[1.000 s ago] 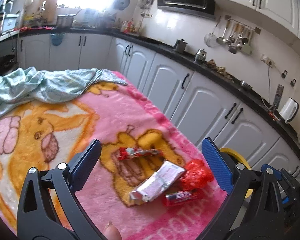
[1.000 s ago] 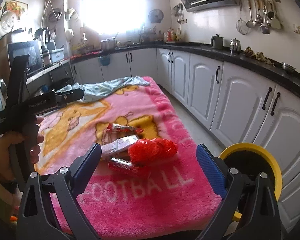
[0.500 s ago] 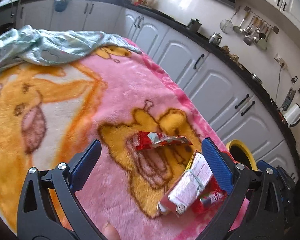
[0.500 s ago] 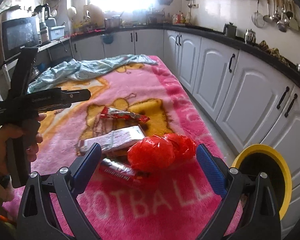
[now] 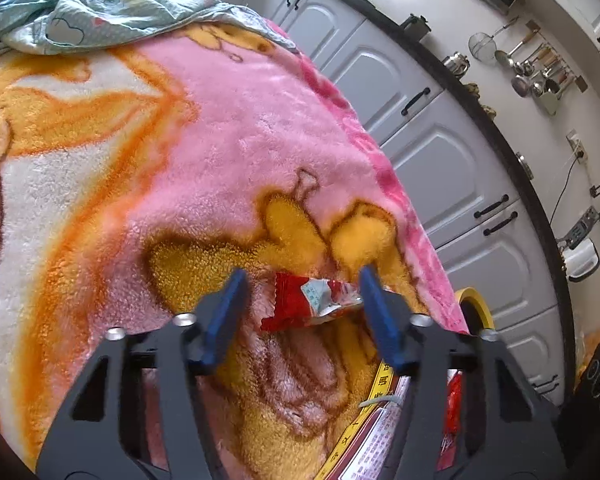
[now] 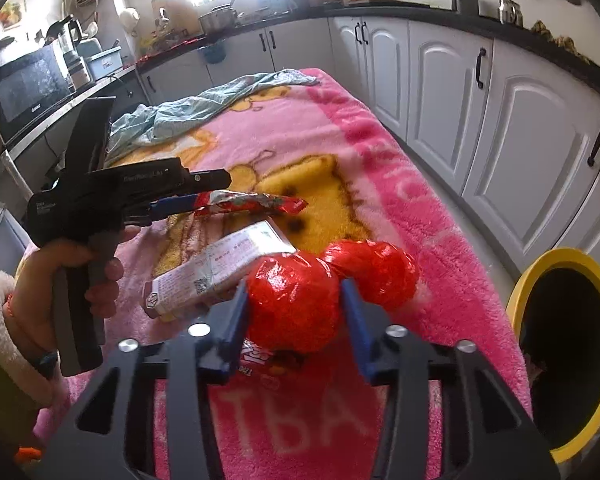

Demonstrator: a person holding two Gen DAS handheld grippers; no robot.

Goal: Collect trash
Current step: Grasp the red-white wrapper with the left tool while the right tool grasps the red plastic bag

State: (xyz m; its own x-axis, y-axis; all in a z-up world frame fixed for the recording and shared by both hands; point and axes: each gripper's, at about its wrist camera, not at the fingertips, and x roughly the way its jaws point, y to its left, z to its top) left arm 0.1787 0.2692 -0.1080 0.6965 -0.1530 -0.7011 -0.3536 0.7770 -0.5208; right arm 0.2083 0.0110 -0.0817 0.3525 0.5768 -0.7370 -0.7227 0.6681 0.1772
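A pink blanket (image 6: 380,168) is covering the table, a yellow-rimmed bin (image 6: 556,264) standing beside its edge. The left gripper (image 5: 300,292), angled downward in a person's hand (image 6: 60,276), is closing its jaws around a red snack wrapper (image 5: 296,304), the pads not yet touching. The right gripper (image 6: 294,304), also tilted down, is closing its jaws around a crumpled red bag (image 6: 292,300).

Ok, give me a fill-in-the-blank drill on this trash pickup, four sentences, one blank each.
1. The right gripper closes around a crumpled ____ plastic bag.
2. The left gripper straddles a red snack ____.
3. The bin beside the table has a ____ rim.
4. The blanket is mostly ____.

Answers: red; wrapper; yellow; pink
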